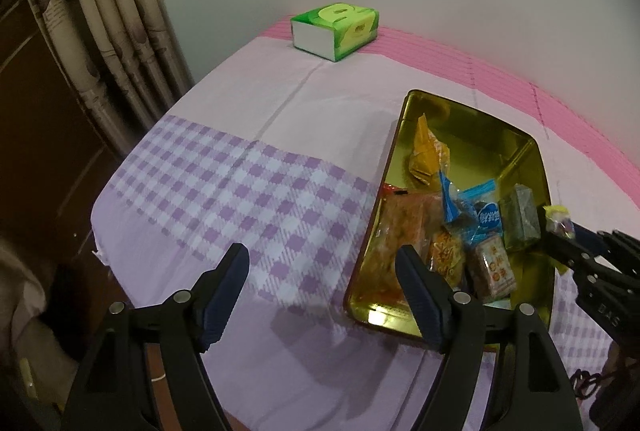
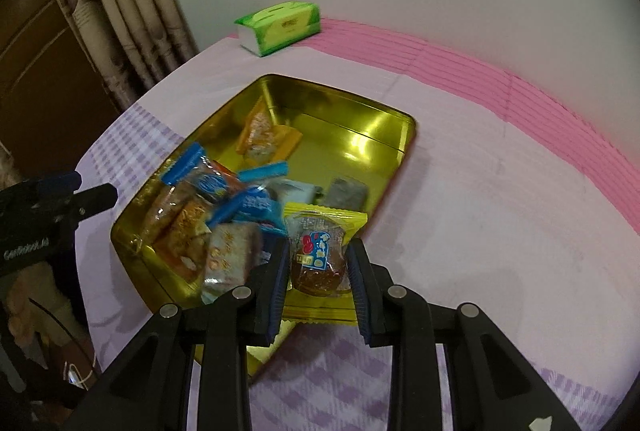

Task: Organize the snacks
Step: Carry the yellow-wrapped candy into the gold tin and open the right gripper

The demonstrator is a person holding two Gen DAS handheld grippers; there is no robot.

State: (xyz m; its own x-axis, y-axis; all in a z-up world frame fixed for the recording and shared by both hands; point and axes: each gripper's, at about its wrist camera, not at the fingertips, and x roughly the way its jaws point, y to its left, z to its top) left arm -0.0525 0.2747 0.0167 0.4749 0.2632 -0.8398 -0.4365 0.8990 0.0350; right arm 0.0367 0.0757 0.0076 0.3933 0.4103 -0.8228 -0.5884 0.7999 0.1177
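Note:
A gold tin tray (image 2: 360,135) (image 1: 532,151) sits on the cloth-covered table and holds several wrapped snacks: orange packs (image 2: 260,135), blue-wrapped ones (image 2: 212,183), a grey-green block (image 2: 346,193). My right gripper (image 2: 320,271) is shut on a yellow-wrapped snack (image 2: 320,251) and holds it over the tray's near right rim. In the left wrist view it shows at the right edge (image 1: 560,231) with the yellow wrapper (image 1: 558,217). My left gripper (image 1: 320,267) is open and empty, above the cloth at the tray's left side.
A green tissue pack (image 1: 336,31) (image 2: 280,25) lies at the table's far edge by the white wall. Curtains (image 1: 104,23) hang at the left. The table's left edge drops off to a dark floor.

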